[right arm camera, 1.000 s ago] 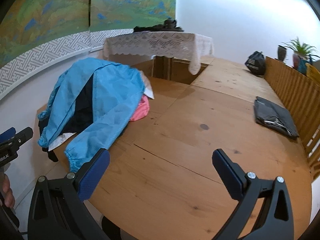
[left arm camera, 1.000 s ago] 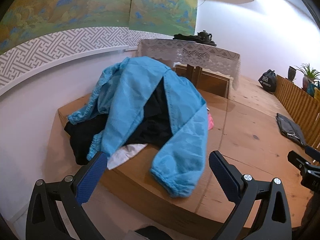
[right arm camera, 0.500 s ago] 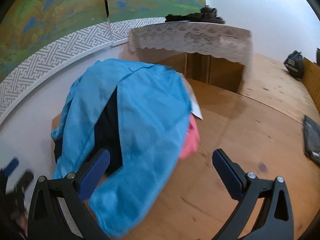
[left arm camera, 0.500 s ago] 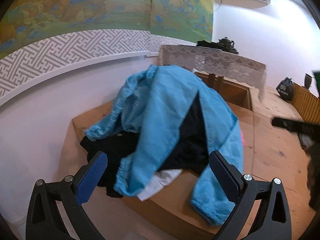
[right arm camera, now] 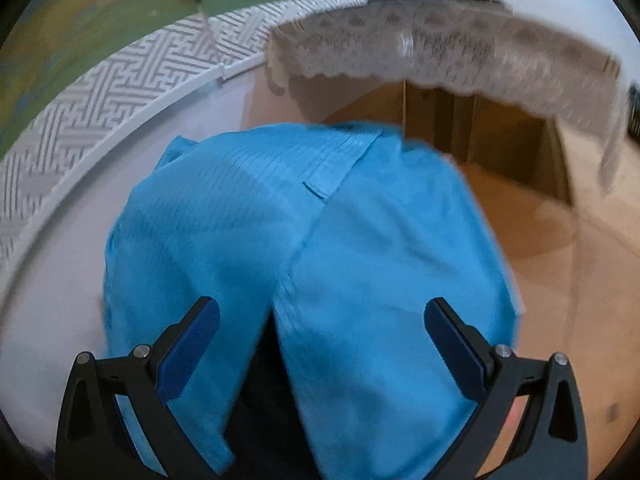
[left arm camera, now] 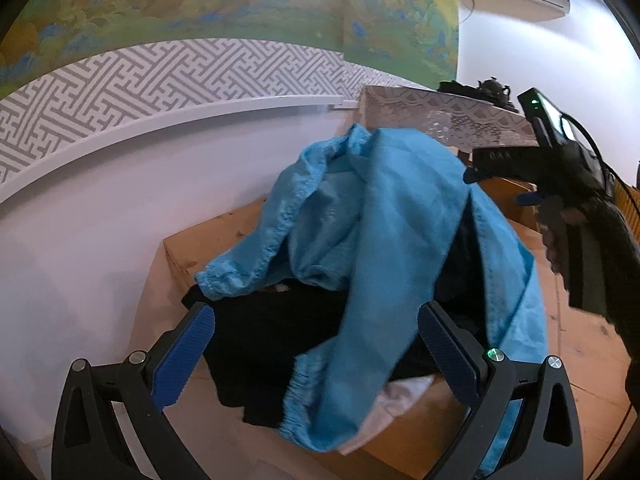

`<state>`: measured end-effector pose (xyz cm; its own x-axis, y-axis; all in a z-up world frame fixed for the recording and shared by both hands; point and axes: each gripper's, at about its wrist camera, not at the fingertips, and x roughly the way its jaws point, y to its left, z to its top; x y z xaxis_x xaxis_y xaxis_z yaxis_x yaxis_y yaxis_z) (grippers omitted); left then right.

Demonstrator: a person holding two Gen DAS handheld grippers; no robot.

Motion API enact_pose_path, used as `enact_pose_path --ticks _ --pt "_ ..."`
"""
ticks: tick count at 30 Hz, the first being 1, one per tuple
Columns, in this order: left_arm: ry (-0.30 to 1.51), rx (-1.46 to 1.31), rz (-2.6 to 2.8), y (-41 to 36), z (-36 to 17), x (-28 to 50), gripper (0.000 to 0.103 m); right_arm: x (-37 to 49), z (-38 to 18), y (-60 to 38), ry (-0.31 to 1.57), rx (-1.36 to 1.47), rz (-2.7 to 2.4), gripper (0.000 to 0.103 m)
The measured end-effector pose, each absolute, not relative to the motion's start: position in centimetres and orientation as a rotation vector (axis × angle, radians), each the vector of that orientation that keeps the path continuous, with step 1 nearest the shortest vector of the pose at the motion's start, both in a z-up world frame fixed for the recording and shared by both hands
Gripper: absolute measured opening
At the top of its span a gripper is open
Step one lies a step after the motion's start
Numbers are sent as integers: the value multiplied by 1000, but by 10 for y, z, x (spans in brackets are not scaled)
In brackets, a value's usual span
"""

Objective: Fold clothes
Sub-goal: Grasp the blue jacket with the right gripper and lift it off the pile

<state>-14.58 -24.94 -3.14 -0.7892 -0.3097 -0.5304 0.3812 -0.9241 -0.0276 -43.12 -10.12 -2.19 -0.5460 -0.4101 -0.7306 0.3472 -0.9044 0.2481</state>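
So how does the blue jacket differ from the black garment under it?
The blue jacket is bright blue and draped on top, spread over the heap; the black garment is dark and mostly buried beneath. The jacket shows elastic cuffs; the black one's shape can't be made out. Both lie crumpled and unfolded on the wooden table.

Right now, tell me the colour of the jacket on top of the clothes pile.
Bright blue jacket, clearest in the right wrist view.

1. One blue jacket (left arm camera: 384, 216) is lying on top of the pile.
2. One black garment (left arm camera: 272, 340) is showing beneath it.
3. One white garment (left arm camera: 400, 396) is peeking out.
4. Two grippers, left gripper (left arm camera: 316, 356) and right gripper (right arm camera: 320, 348), are gaping wide.
5. One lace-covered table (left arm camera: 444, 116) is standing behind.
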Motion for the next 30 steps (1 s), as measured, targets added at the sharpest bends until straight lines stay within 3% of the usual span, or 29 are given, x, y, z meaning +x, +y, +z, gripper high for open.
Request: enact_pose_path --ticks 3,16,21,22,23,25,27,30 --pt "191 756 -2641 -260 -35 -147 102 -445 -26 -114 -197 1233 -2380 103" --pt "206 765 -2637 -272 -38 -141 102 -456 -16 -113 -303 1293 -2321 103" --pt "179 768 -2647 -265 -37 -144 102 -464 -18 -139 -206 1278 -2278 101" --pt "175 769 -2646 -265 -37 -145 102 -465 -19 -145 -189 1275 -2259 98" --pt "170 771 -2646 -265 -37 -146 102 -465 -19 -149 -183 1273 -2247 86" --pt "162 775 -2643 -264 -37 -148 102 -465 -17 -153 -165 1264 -2232 74" --pt "155 779 -2639 -263 -39 -149 102 -465 -14 -152 -156 1235 -2231 46" --pt "153 793 -2645 -262 -40 -151 102 -463 -8 -143 -160 1186 -2232 36"
